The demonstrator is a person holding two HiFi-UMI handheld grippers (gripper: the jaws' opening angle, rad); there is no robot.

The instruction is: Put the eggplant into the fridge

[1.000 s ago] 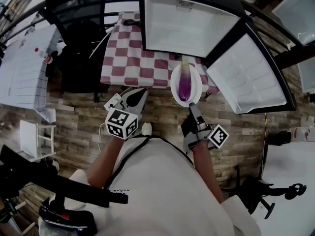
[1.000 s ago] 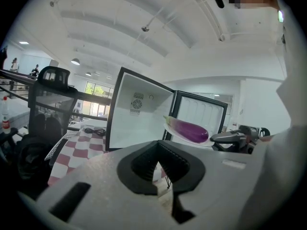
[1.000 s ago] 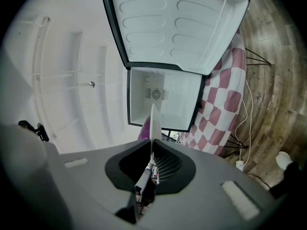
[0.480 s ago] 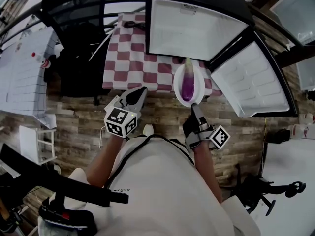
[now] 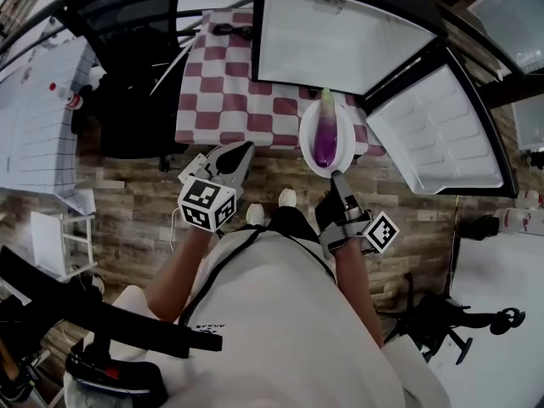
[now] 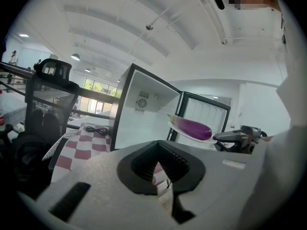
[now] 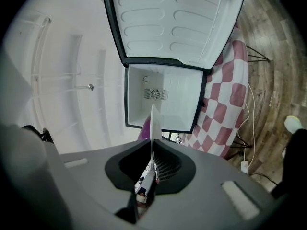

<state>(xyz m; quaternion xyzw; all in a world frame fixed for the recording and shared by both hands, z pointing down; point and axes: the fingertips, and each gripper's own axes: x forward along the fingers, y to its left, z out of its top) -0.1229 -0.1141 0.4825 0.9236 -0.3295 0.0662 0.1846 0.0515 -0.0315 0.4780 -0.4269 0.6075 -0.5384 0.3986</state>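
Note:
A purple eggplant (image 5: 324, 136) lies on a white plate (image 5: 304, 147). My right gripper (image 5: 337, 177) is shut on the plate's near rim and holds it level in front of the open fridge (image 5: 331, 45). In the right gripper view the plate (image 7: 154, 123) stands edge-on between the jaws, with a sliver of eggplant (image 7: 144, 129) beside it and the fridge (image 7: 163, 97) beyond. My left gripper (image 5: 243, 150) is shut and empty, at the edge of the checkered table (image 5: 229, 100). The left gripper view shows the eggplant (image 6: 192, 127) and the right gripper (image 6: 235, 137) to its right.
The fridge door (image 5: 433, 134) swings out to the right. A black office chair (image 5: 127, 24) stands left of the table, and a black cable (image 5: 229, 31) lies on the cloth. A white stool (image 5: 59, 240) sits on the wood floor at the left.
Both grippers have moved a little toward the fridge, the plate and eggplant travelling with the right one. The person's foot has stepped forward under the table edge.

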